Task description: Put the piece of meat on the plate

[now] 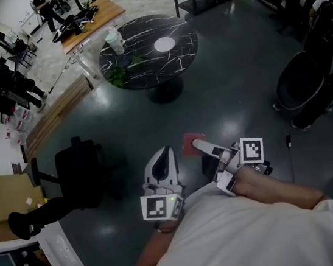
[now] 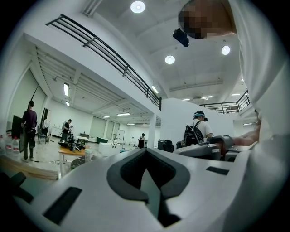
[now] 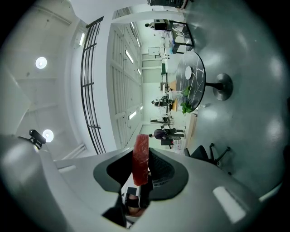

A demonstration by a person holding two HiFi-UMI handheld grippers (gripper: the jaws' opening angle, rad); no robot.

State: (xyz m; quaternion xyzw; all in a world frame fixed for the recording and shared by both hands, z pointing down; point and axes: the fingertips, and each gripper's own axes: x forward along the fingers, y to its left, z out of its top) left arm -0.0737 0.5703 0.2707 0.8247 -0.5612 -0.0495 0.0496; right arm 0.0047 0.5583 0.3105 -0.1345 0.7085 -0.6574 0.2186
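Right tongs (image 1: 200,148) clamp the piece of meat (image 3: 141,156) mid-air, well apart from the plate (image 1: 164,44) on the marble desk (image 1: 139,71). Left tongs (image 1: 165,155) closed, empty. Risk: thin grip, so the meat could slip in transit.

Your left gripper (image 1: 164,154) is low in front of your torso, pointing forward and about level. Its jaws are together with nothing between them. Your right gripper (image 1: 200,146) is just beside it, pointing the same way and rolled onto its side. Its jaws are clamped on the piece of meat (image 3: 141,158). Your right forearm (image 1: 281,185) is bare and reaches forward. Your left wrist (image 1: 162,227) is tucked behind its gripper.
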